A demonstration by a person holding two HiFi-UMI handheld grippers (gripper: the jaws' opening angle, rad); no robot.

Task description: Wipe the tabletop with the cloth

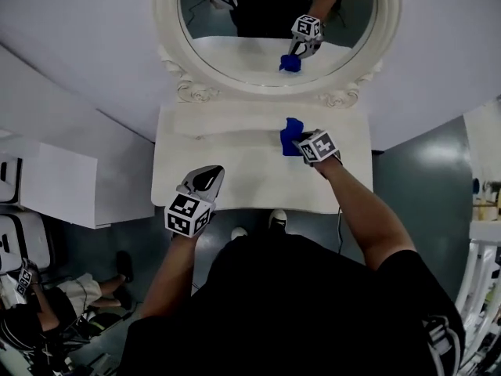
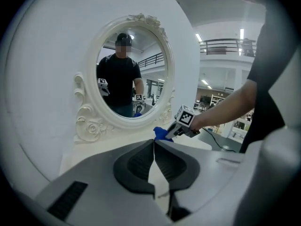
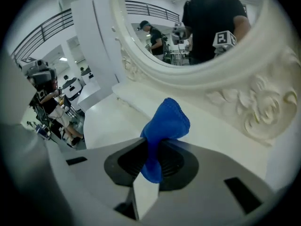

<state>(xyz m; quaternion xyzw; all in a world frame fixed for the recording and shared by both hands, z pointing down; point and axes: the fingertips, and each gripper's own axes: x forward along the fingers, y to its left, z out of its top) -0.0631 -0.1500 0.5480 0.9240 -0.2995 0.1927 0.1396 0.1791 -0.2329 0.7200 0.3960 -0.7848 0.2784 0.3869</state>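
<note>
The right gripper (image 3: 153, 147) is clamped on the blue cloth (image 3: 167, 120) near the oval mirror's (image 1: 167, 47) base, the left gripper (image 2: 154, 144) is closed w/ nothing inside, farther from the mirror, so a forward wipe on the tabletop (image 1: 235, 171) can probably hit the mirror frame, or the cloth slips out.

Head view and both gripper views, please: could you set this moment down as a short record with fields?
surface: white tabletop, below an oval mirror
cloth: blue cloth, bunched, near the tabletop's back edge by the mirror
right hand-held gripper: jaws shut on the blue cloth
left hand-held gripper: jaws together, nothing between them, over the tabletop's front left
cloth touching tabletop: cannot tell
</note>
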